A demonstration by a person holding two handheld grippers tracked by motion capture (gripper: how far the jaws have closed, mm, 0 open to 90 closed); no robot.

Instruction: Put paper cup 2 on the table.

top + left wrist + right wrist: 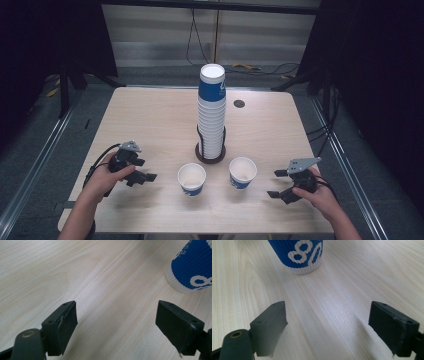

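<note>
A tall stack of blue and white paper cups [212,112] stands in a dark round holder at the table's middle. Two single cups stand upright in front of it, the left cup [191,178] and the right cup [242,172]. My left gripper [144,177] rests low over the wood to the left of the left cup, open with nothing between its jaws; that cup [192,267] lies ahead at the upper right. My right gripper [276,184] sits to the right of the right cup, open and empty, with the cup [299,255] ahead of it.
The pale wooden table [150,115] has a small dark round hole [239,103] behind the stack. Dark floor, metal rails and cables surround the table.
</note>
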